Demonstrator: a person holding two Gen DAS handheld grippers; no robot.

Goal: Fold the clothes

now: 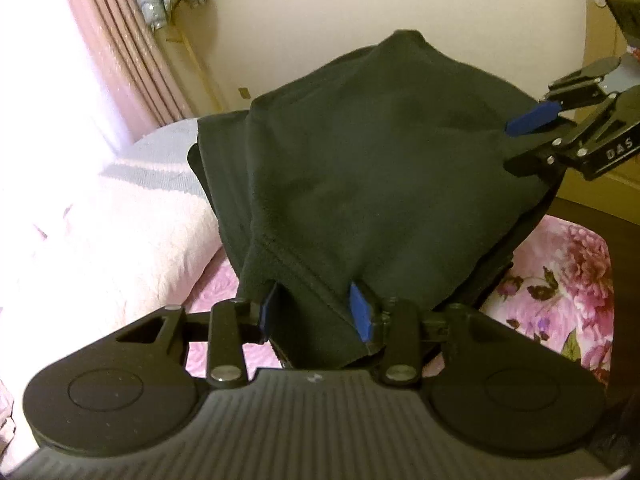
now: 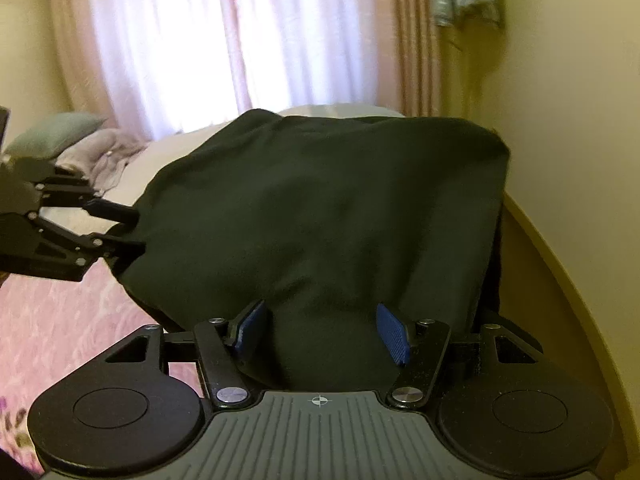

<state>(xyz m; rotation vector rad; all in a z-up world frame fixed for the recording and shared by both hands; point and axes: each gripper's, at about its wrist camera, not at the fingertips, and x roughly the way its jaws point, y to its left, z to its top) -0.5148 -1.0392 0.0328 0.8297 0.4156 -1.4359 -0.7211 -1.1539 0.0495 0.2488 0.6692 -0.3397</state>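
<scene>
Your left hand-held gripper (image 1: 316, 314) pinches a hemmed edge of the dark garment (image 1: 372, 168); the fabric sits between its blue pads (image 1: 362, 316) and drapes away from them. Log says jaws barely moving.

Your right hand-held gripper (image 2: 324, 332) has a thick bunch of the same garment (image 2: 320, 208) between its pads (image 2: 394, 334), jaws set fairly wide around the bulk, cloth filling the gap.

The garment hangs raised between your two grippers, above the bed (image 1: 560, 264) with its pink floral cover. A white blanket (image 1: 100, 248) lies to the left in the left wrist view. Curtains (image 2: 200, 40) hang behind, and a green pillow (image 2: 52, 132) sits far left in the right wrist view.
</scene>
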